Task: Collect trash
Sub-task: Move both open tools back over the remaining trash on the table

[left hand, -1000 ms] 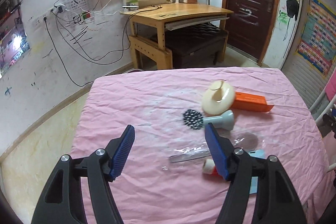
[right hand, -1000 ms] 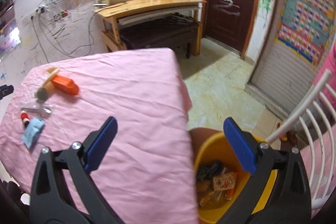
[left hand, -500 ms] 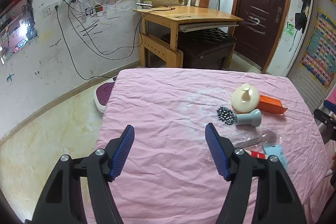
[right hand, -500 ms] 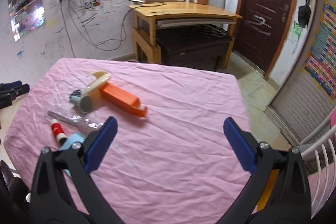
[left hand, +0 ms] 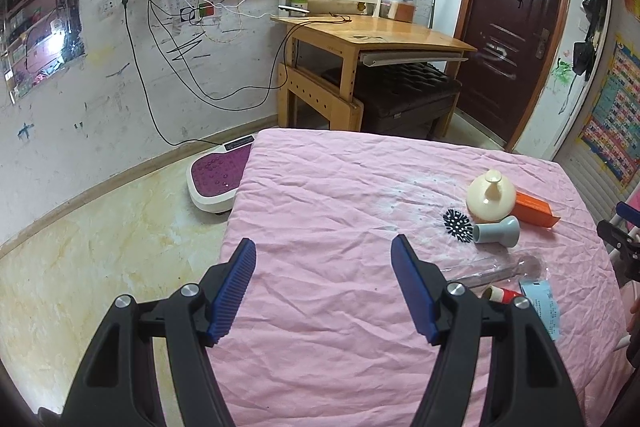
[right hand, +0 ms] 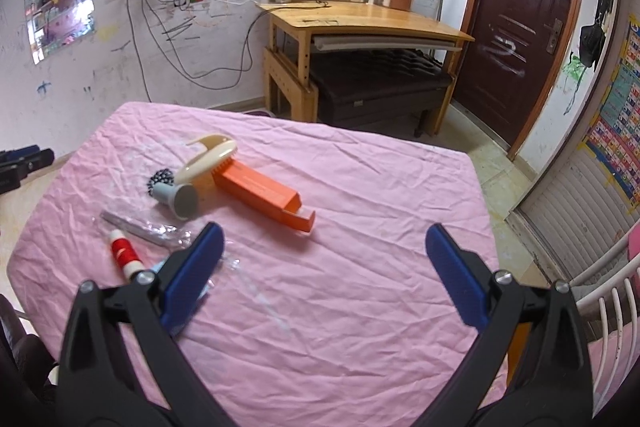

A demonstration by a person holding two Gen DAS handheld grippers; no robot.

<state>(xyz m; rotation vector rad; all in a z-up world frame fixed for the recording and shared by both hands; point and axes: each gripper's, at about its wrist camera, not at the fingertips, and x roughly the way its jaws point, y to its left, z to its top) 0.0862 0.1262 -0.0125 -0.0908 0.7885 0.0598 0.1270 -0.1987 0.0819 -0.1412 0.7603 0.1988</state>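
Right wrist view: pink-covered table fills my frame, trash bunched on its left side, probably so I can clear it piece by piece. Orange box first, then cream brush, grey-handled scrubber, red-and-white tube. My right gripper hangs wide open, empty. Left gripper too: open over bare cloth, touching nothing.

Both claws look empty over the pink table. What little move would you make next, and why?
Probably ease the right gripper forward and left toward the clear plastic wrapper. Its jaws stand open and empty, and the wrapper lies loose on the pink cloth just beyond its left finger.
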